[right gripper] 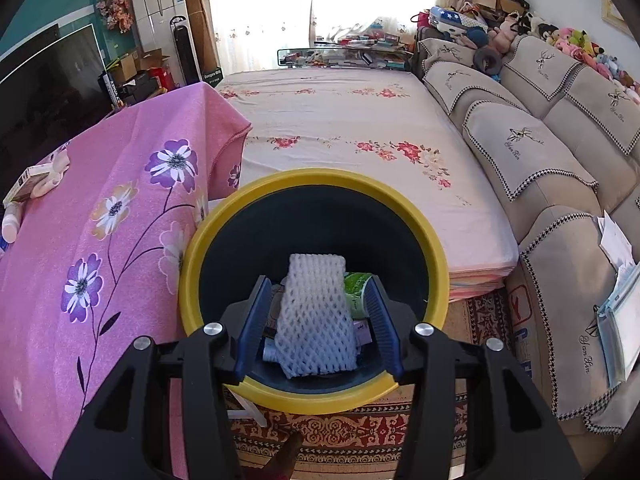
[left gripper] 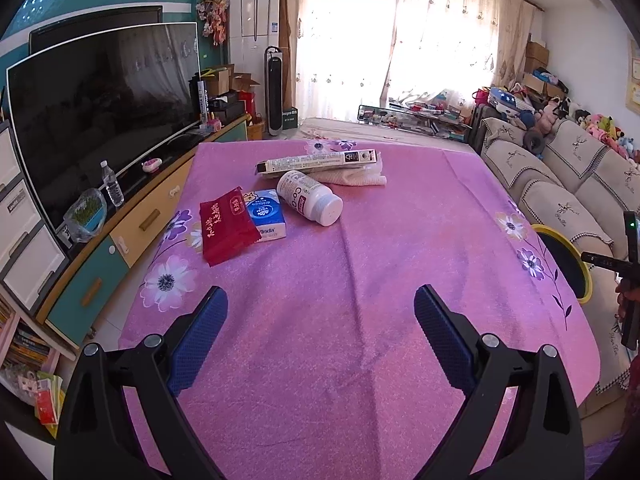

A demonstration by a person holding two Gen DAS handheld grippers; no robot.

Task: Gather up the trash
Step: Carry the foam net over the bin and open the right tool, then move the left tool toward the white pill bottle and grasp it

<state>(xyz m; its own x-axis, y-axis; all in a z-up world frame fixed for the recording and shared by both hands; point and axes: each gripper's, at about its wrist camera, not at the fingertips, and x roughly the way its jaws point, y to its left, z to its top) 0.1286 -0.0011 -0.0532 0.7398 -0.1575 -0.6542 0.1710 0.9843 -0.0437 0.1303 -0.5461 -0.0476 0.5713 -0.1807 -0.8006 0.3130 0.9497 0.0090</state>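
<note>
My right gripper [right gripper: 318, 280] hangs over a yellow-rimmed dark bin [right gripper: 312, 178] with its jaws open. A white foam net sleeve [right gripper: 316, 312] lies between the blue pads without touching either, above other trash in the bin, including a green wrapper [right gripper: 356, 292]. My left gripper [left gripper: 320, 292] is open and empty above the pink flowered cloth [left gripper: 360, 260]. Farther along the cloth lie a red tissue pack [left gripper: 226, 228], a blue tissue pack [left gripper: 266, 218], a white bottle [left gripper: 310, 198] on its side, and a long box [left gripper: 320, 162] resting on a white foam piece [left gripper: 360, 176].
The bin's rim [left gripper: 550, 229] shows at the table's right edge, next to a beige sofa [right gripper: 540, 168]. A TV [left gripper: 100, 112] on a low cabinet [left gripper: 132, 232] runs along the left. A bed with a floral sheet [right gripper: 340, 120] lies beyond, and a patterned rug [right gripper: 340, 432] under the bin.
</note>
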